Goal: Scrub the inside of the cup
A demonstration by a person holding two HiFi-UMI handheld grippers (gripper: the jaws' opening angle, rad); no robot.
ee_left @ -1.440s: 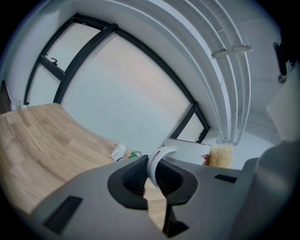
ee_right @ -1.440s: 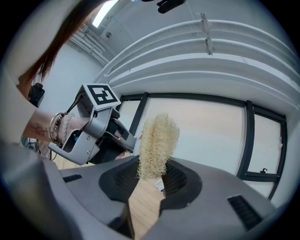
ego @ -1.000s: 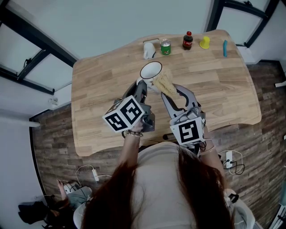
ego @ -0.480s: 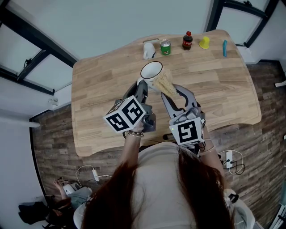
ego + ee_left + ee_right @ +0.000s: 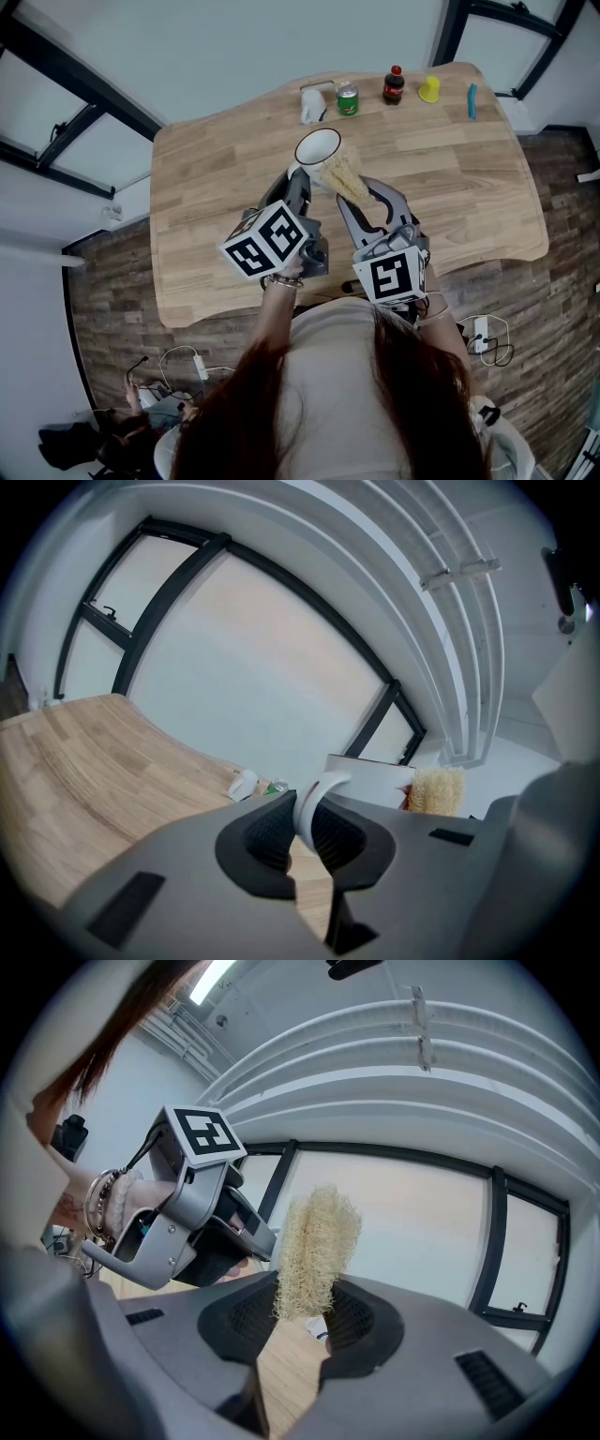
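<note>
Head view: left hand-held gripper (image 5: pixel 298 178) clamps cup (image 5: pixel 317 148), right hand-held gripper (image 5: pixel 353 194) clamps scrubber (image 5: pixel 342 172).

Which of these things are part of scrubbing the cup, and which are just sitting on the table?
In use:
- white ceramic cup, its handle in the left gripper
- tan fibrous scrubbing pad, clamped in the right gripper

Lying about, at the table's far edge:
- green can
- dark bottle with red cap
- small yellow object
- blue stick-shaped item
- small white object
</note>
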